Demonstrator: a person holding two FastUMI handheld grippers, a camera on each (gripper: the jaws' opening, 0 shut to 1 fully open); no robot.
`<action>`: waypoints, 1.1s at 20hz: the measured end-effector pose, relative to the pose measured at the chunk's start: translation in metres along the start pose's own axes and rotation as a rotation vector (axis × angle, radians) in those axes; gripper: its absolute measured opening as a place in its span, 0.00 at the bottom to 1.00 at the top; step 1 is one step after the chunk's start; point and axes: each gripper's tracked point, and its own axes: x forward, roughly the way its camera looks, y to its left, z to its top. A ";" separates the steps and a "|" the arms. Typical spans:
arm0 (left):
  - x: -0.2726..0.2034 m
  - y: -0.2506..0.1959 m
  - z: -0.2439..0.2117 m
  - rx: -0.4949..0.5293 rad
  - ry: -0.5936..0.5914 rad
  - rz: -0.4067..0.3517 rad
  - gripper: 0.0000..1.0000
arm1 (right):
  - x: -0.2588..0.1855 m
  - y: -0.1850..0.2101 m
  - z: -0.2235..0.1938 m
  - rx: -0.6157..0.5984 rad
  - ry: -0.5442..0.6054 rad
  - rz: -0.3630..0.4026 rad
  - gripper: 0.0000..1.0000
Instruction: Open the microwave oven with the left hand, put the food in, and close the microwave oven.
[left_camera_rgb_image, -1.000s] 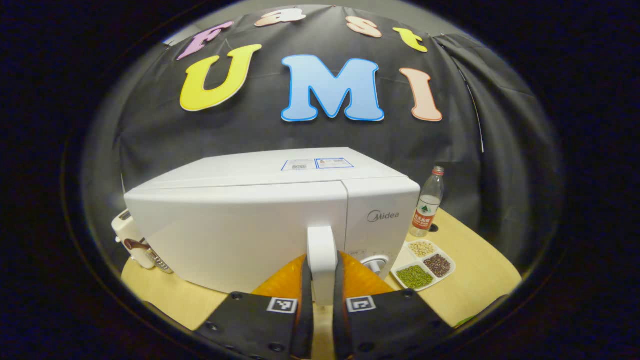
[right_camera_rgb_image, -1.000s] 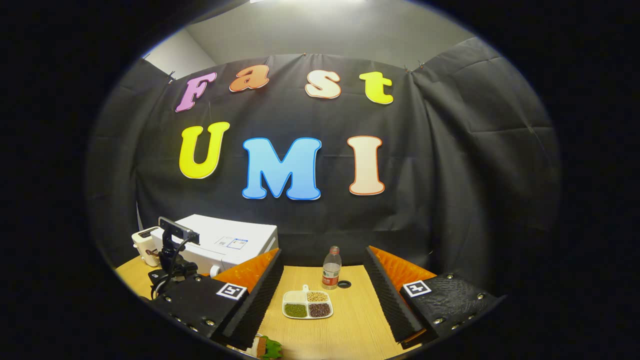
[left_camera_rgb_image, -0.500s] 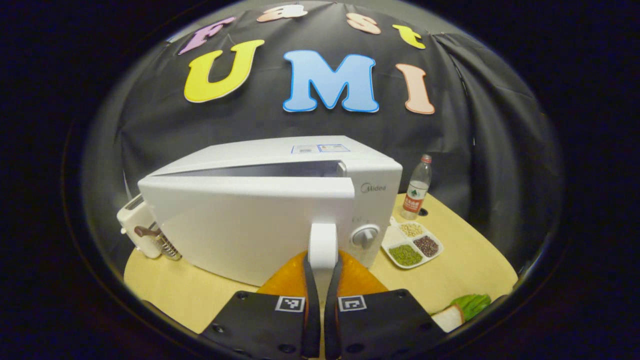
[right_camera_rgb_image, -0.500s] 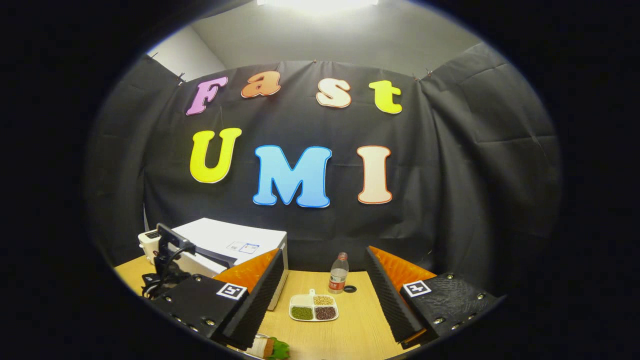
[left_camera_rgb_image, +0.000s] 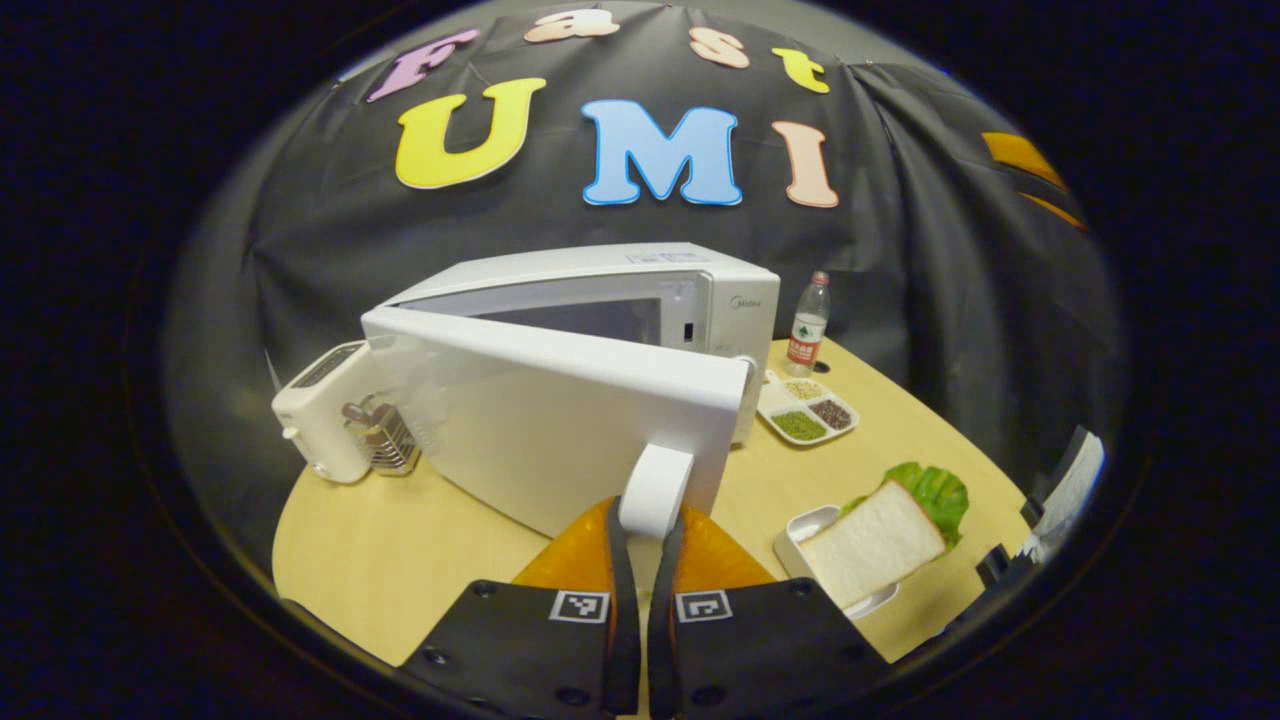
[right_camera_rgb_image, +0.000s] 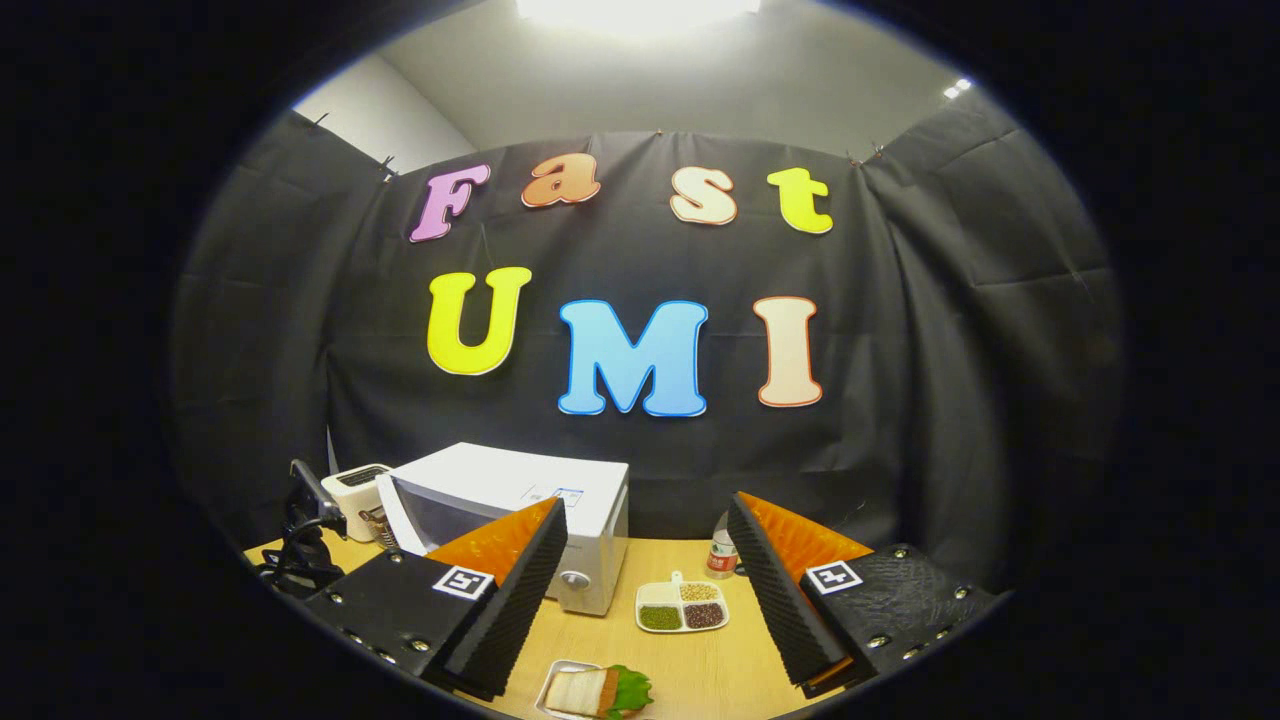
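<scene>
While the door handle (left_camera_rgb_image: 655, 490) is being gripped between both fingers of the left gripper (left_camera_rgb_image: 640, 560), the microwave oven (left_camera_rgb_image: 640, 300) is being opened; its door (left_camera_rgb_image: 540, 420) is being held partly ajar, so the opening step is judged to be under way. The right gripper (right_camera_rgb_image: 645, 590) is being held with its fingers spread wide and nothing between them. The food, a sandwich (left_camera_rgb_image: 875, 540) in a small white dish (left_camera_rgb_image: 805, 525), is lying on the table (left_camera_rgb_image: 380, 560) near the oven's front. Next, a wider swing of the door is being called for, then a grasp on the dish.
</scene>
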 end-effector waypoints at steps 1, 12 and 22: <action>-0.012 0.011 -0.007 0.005 0.001 0.011 0.10 | -0.004 0.009 -0.004 0.004 0.013 0.011 0.98; -0.096 0.126 -0.061 -0.005 -0.035 0.046 0.10 | -0.024 0.082 -0.025 0.013 0.065 0.093 0.98; -0.117 0.192 -0.077 -0.003 -0.029 0.051 0.10 | -0.004 0.081 -0.041 0.014 0.136 0.116 0.98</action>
